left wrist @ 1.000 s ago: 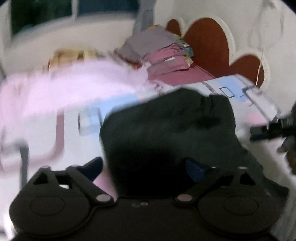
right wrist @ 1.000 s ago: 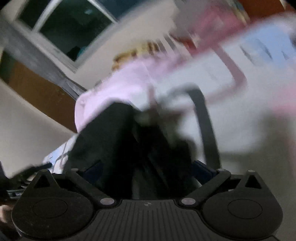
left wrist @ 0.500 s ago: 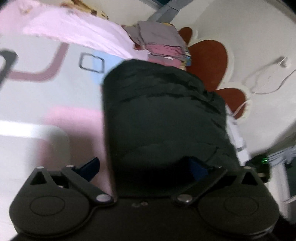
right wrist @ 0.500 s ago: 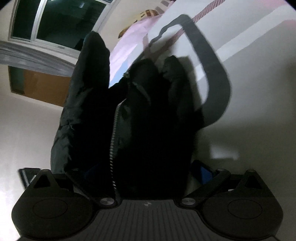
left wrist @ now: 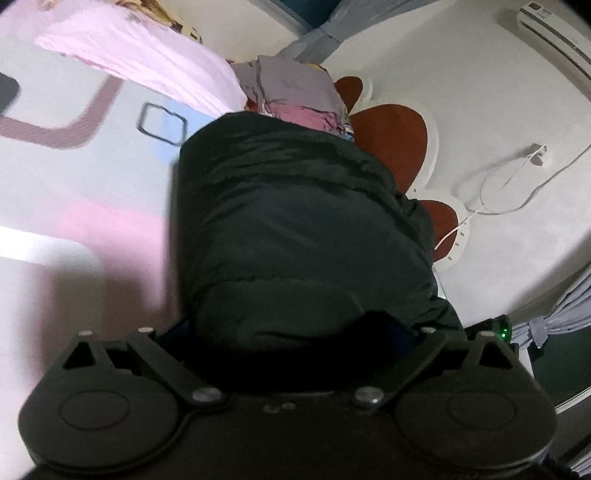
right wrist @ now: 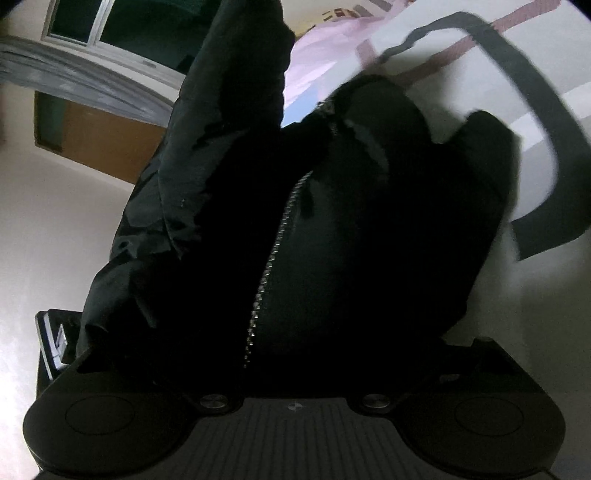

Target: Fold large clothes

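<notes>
A large black padded jacket (left wrist: 295,229) hangs in front of my left gripper (left wrist: 291,332), which is shut on its edge; the fingertips are hidden by the fabric. In the right wrist view the same jacket (right wrist: 351,229) fills the middle, its silver zipper (right wrist: 273,258) running up from my right gripper (right wrist: 295,354), which is shut on it. One sleeve (right wrist: 236,74) sticks up at the top. The jacket is lifted above the patterned bed sheet (left wrist: 74,177).
A pink blanket (left wrist: 147,62) and a stack of folded clothes (left wrist: 295,96) lie at the bed's far end by a brown headboard (left wrist: 391,140). A white cable (left wrist: 509,184) hangs on the wall. A window (right wrist: 122,33) and a wooden door (right wrist: 103,144) show in the right wrist view.
Both grippers have lifted and tilted the jacket up off the bed. The views have swung from the bed surface toward the walls, and the jacket now hangs closer to both cameras.
</notes>
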A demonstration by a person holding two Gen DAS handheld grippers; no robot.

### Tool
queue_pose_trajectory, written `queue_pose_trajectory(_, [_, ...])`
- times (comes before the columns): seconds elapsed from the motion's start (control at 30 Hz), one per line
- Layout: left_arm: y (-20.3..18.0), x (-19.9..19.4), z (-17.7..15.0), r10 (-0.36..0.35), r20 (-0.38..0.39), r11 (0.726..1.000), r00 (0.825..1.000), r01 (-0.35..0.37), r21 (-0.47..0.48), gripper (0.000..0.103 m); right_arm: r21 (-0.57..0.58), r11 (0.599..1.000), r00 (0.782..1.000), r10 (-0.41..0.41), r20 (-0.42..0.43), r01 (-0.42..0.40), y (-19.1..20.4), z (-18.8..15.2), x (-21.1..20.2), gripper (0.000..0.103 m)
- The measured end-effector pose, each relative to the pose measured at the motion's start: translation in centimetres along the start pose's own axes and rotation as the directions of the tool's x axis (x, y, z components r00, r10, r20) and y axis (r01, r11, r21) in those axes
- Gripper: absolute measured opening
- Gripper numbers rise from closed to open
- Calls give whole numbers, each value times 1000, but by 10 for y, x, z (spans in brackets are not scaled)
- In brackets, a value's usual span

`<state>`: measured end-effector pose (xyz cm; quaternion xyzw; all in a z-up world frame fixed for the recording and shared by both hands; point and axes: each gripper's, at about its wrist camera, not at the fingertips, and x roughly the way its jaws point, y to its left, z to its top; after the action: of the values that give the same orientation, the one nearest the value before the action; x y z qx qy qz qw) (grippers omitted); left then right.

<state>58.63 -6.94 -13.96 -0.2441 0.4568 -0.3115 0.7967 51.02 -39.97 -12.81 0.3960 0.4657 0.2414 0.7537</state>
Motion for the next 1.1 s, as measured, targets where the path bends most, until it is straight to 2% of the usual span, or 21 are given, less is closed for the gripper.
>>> queue_pose_trajectory(0.13, [11, -49, -2, 28, 29, 1000, 999, -28, 13, 96, -19, 998, 998, 57, -25, -57, 40, -14, 28, 83])
queue_pose_trajectory(0.27, [35, -117, -6, 91, 67, 996, 994, -92, 11, 96, -59, 992, 991, 105, -79, -110, 93, -37, 76, 82])
queue_pose_trajectory(0.37, [61, -158, -15, 147, 68, 989, 987, -147, -9, 96, -61, 989, 983, 122, -136, -131, 121, -61, 122, 82])
queue_pose_trajectory(0.43, [82, -175, -26, 194, 55, 981, 979, -194, -12, 96, -54, 992, 980, 99, -170, -110, 127, -78, 150, 82])
queue_pose_trajectory(0.5, [98, -174, -36, 244, 37, 970, 969, -244, -17, 96, -60, 997, 985, 33, -169, -44, 122, -93, 171, 82])
queue_pose_trajectory(0.53, [102, -173, -39, 250, 40, 968, 967, -250, -14, 96, -12, 999, 988, 50, -149, -52, 112, -99, 174, 83])
queue_pose_trajectory(0.57, [105, -172, -42, 235, 50, 972, 971, -234, -28, 96, 16, 998, 990, 64, -127, -63, 108, -101, 172, 83])
queue_pose_trajectory(0.63, [99, -169, -42, 241, 60, 971, 969, -241, -7, 96, 26, 999, 993, 35, -109, -33, 109, -104, 164, 82])
queue_pose_trajectory(0.73, [93, -173, -36, 252, 63, 967, 966, -253, 22, 96, 6, 997, 997, -71, -35, 71, 115, -106, 137, 82])
queue_pose_trajectory(0.8, [91, -191, -33, 291, 85, 953, 953, -297, 62, 89, -28, 987, 986, -157, 55, 158, 121, -105, 103, 82])
queue_pose_trajectory(0.87, [81, -214, -31, 323, 130, 934, 938, -337, 113, 78, -56, 981, 973, -177, 147, 187, 135, -101, 71, 82])
queue_pose_trajectory(0.9, [81, -234, -33, 320, 155, 931, 935, -341, 130, 74, -90, 975, 964, -183, 194, 203, 149, -99, 56, 79])
queue_pose_trajectory(0.93, [74, -245, -33, 322, 180, 927, 929, -348, 137, 69, -126, 971, 960, -173, 220, 204, 161, -86, 42, 63])
queue_pose_trajectory(0.97, [68, -249, -34, 309, 198, 927, 930, -342, 156, 68, -165, 965, 958, -160, 239, 203, 181, -82, 43, 58])
queue_pose_trajectory(1.0, [59, -250, -36, 288, 206, 925, 935, -327, 192, 67, -236, 949, 957, -151, 247, 211, 204, -85, 45, 54])
queue_pose_trajectory(1.03, [48, -244, -37, 283, 206, 916, 937, -328, 232, 61, -301, 926, 956, -154, 248, 228, 219, -104, 44, 47])
queue_pose_trajectory(1.07, [39, -235, -36, 296, 208, 898, 932, -346, 271, 56, -380, 890, 955, -162, 248, 250, 240, -110, 56, 46])
queue_pose_trajectory(1.1, [33, -227, -35, 304, 211, 888, 929, -357, 290, 56, -426, 866, 955, -168, 246, 263, 256, -116, 65, 46])
